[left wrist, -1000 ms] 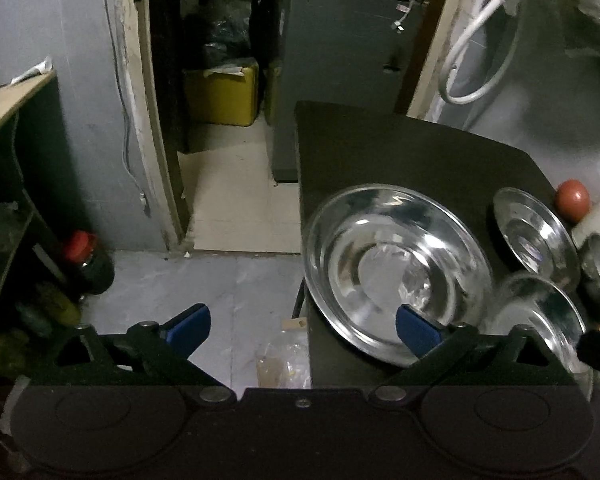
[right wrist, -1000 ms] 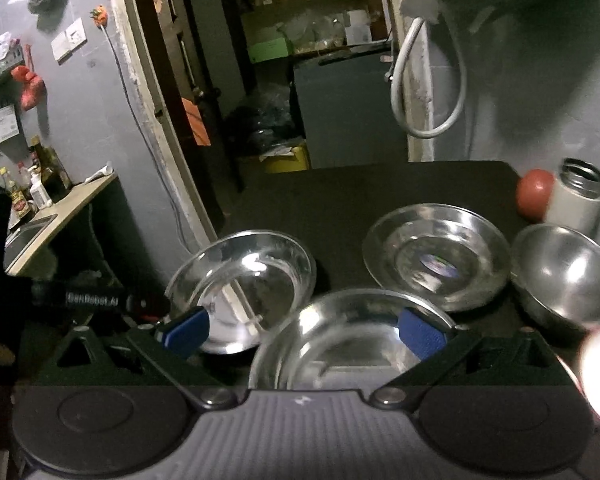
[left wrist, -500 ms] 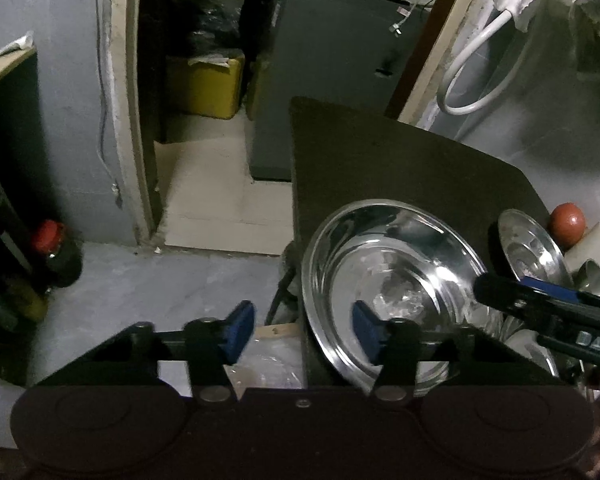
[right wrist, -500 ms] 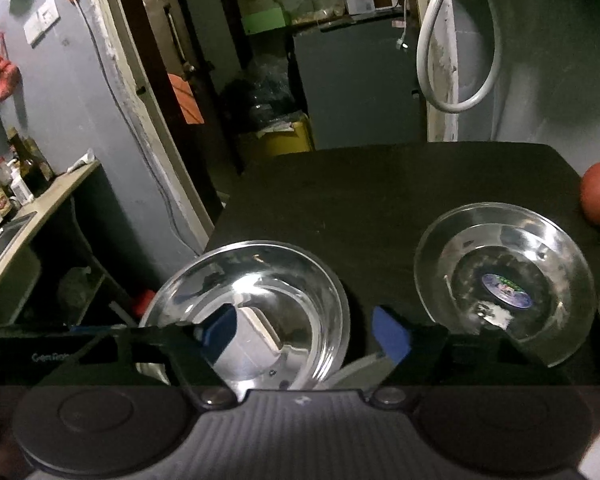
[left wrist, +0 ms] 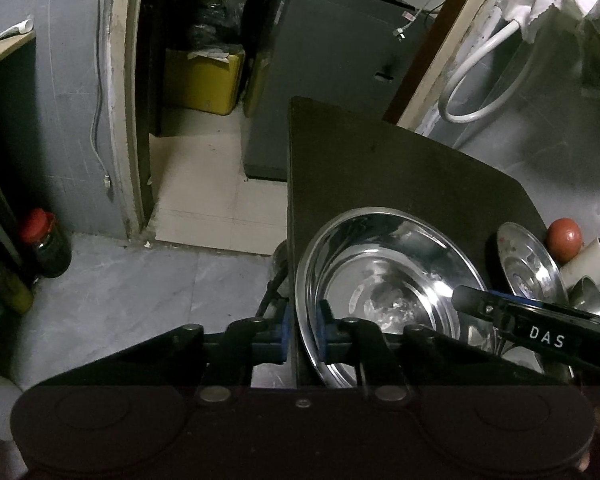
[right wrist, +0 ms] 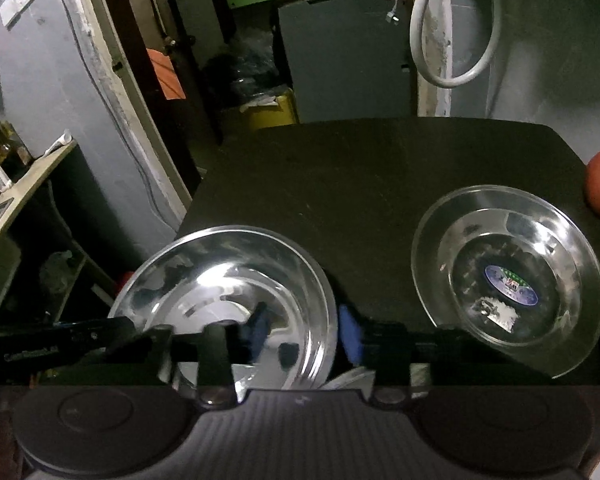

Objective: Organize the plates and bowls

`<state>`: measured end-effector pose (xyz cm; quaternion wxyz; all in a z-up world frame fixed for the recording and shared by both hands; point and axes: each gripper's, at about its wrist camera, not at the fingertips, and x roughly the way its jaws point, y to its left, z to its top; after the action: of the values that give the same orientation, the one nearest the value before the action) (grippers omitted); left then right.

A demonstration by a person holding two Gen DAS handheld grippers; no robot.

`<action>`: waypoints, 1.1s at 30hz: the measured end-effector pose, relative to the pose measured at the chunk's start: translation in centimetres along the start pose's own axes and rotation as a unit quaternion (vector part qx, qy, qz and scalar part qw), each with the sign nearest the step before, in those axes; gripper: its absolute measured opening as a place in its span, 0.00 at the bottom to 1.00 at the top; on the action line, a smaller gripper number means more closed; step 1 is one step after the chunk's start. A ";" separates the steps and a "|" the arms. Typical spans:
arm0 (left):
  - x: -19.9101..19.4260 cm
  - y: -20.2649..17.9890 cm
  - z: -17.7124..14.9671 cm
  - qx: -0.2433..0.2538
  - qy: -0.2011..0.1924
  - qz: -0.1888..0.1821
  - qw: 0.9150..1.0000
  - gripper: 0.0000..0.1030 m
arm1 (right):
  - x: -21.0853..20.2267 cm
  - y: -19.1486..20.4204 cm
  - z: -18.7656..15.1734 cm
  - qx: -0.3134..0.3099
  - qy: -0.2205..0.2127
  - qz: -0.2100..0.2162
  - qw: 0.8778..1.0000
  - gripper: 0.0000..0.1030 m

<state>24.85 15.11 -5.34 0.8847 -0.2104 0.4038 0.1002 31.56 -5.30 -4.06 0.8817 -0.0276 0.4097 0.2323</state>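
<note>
Both grippers clamp one steel plate point(left wrist: 384, 292).
Left gripper point(left wrist: 303, 330) pinches its left rim; right gripper point(right wrist: 304, 330) grips its right rim.

large steel bowl point(left wrist: 384, 292) | table's left edge | labelled plate point(right wrist: 508, 288) right

You had a polished, mirror-bright steel bowl point(left wrist: 384, 292) on a matt black table point(left wrist: 380, 172). The steel plate point(right wrist: 508, 292) looked duller, smudged, with a glossy paper sticker point(right wrist: 511, 285). Your gripper pads point(right wrist: 350, 334) were smooth blue plastic, the walls point(left wrist: 52, 80) rough, chipped plaster.
</note>
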 end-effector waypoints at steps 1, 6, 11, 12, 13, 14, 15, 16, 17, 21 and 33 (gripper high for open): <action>0.0 0.0 0.0 0.000 -0.001 0.000 1.000 0.10 | 0.0 0.0 -0.1 -0.001 -0.002 -0.003 1.000 0.33; -0.1 -0.1 0.0 -0.004 -0.005 0.009 1.000 0.09 | -0.1 0.0 -0.2 0.008 -0.007 -0.008 1.000 0.21; -1.1 0.0 0.1 -0.003 -0.021 0.015 1.000 0.09 | -0.8 0.0 -0.3 0.020 -0.022 0.003 1.000 0.20; -1.3 0.0 0.2 -0.003 -0.024 0.015 1.000 0.09 | -1.1 0.1 -0.3 0.021 -0.028 0.005 0.999 0.20; -1.5 0.0 0.4 -0.003 -0.026 0.016 1.000 0.09 | -1.4 0.2 -0.1 0.023 -0.034 0.007 0.999 0.20; -1.7 -0.1 0.6 -0.003 -0.027 0.016 0.999 0.09 | -1.7 0.2 0.0 0.026 -0.038 0.010 0.999 0.20; -1.9 -0.1 0.7 -0.004 -0.029 0.016 0.999 0.09 | -2.1 0.1 0.1 0.030 -0.042 0.012 0.999 0.18; -2.1 -0.2 0.9 -0.005 -0.031 0.016 0.999 0.09 | -2.4 0.1 0.2 0.031 -0.047 0.012 0.998 0.17; -2.3 -0.4 1.0 -0.006 -0.033 0.015 0.999 0.09 | -2.8 0.0 0.2 0.033 -0.051 0.013 0.998 0.17; -3.3 -1.4 1.1 0.004 -0.042 0.005 0.999 0.09 | -4.6 -0.6 0.4 0.045 -0.067 0.010 0.997 0.17; -2.7 -8.1 -1.5 0.073 0.006 -0.069 0.995 0.09 | -11.2 -5.6 -3.9 0.104 -0.075 -0.065 0.990 0.17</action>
<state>24.84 7.20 -1.82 0.9001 -0.1730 0.3999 0.0077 24.99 -15.54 0.86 0.9214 0.0548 0.3615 0.1321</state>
